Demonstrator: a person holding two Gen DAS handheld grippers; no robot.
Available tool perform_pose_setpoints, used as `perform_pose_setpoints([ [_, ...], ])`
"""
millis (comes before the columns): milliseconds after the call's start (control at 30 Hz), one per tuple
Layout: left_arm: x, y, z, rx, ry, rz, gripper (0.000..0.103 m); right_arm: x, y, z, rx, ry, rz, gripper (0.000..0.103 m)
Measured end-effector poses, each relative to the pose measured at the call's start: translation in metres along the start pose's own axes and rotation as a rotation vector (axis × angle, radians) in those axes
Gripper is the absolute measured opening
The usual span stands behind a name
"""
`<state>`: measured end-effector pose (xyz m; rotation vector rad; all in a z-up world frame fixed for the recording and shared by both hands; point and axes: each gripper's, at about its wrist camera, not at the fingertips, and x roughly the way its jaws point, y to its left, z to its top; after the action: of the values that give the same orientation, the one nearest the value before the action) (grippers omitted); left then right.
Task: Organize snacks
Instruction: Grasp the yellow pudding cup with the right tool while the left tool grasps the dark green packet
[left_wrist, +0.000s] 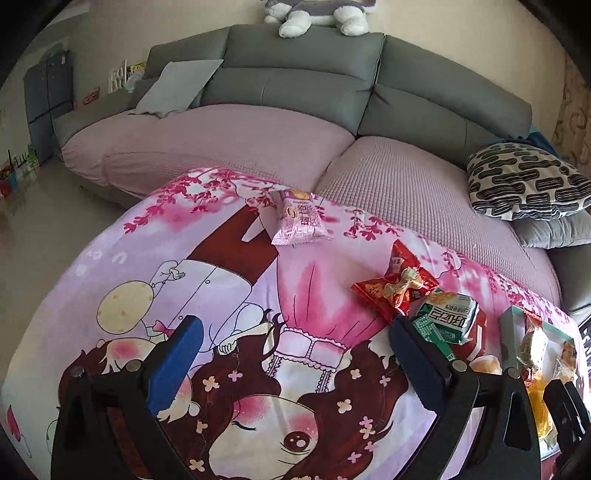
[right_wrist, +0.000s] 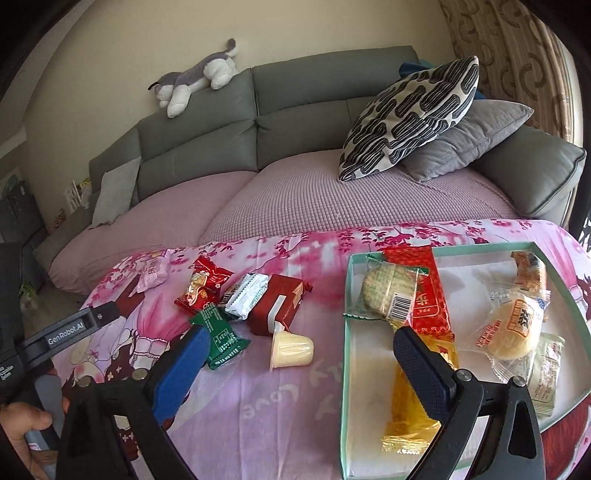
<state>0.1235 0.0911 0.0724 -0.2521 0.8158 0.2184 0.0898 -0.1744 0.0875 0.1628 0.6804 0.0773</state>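
Loose snacks lie left of the shallow mint-green cardboard tray on the pink cartoon-print cloth.
From far left of the tray: pale pink packet, red packet, green wrapper, yellow jelly cup nearest it. Left gripper and right gripper both gape wide, empty; right gripper's dark finger overlaps the tray's yellow packet.

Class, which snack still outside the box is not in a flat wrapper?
The pale yellow jelly cup, tipped on its side near the box; the other loose snacks are flat wrapped packets.
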Motion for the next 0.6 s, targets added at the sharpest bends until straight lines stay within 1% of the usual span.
perform_pose_setpoints([
  [100,0.014,0.006,0.004,-0.002,0.031,-0.023,0.1,0.013,0.003,0.0,0.008,0.038,0.015,0.087],
  [167,0.017,0.01,0.006,0.006,0.034,-0.024,0.1,0.021,0.004,0.0,0.007,0.061,0.011,0.081],
  [267,0.023,0.02,0.005,0.008,0.049,-0.028,0.1,0.031,0.007,-0.002,0.0,0.091,0.005,0.078],
  [300,0.025,0.024,0.005,-0.002,0.056,-0.032,0.1,0.034,0.008,-0.003,-0.005,0.1,0.009,0.072],
  [333,0.027,0.029,0.004,-0.014,0.068,-0.034,0.1,0.037,0.01,-0.003,-0.01,0.109,0.011,0.07],
  [433,0.035,0.036,0.005,-0.016,0.094,-0.041,0.1,0.045,0.012,-0.004,-0.01,0.128,0.016,0.068],
  [500,0.039,0.037,0.006,-0.007,0.102,-0.044,0.1,0.051,0.014,-0.005,-0.01,0.144,0.017,0.06],
  [567,0.04,0.036,0.006,-0.004,0.108,-0.044,0.1,0.058,0.014,-0.006,-0.008,0.159,0.019,0.059],
  [600,0.04,0.033,0.005,-0.003,0.11,-0.053,0.1,0.061,0.014,-0.007,-0.007,0.166,0.02,0.057],
])
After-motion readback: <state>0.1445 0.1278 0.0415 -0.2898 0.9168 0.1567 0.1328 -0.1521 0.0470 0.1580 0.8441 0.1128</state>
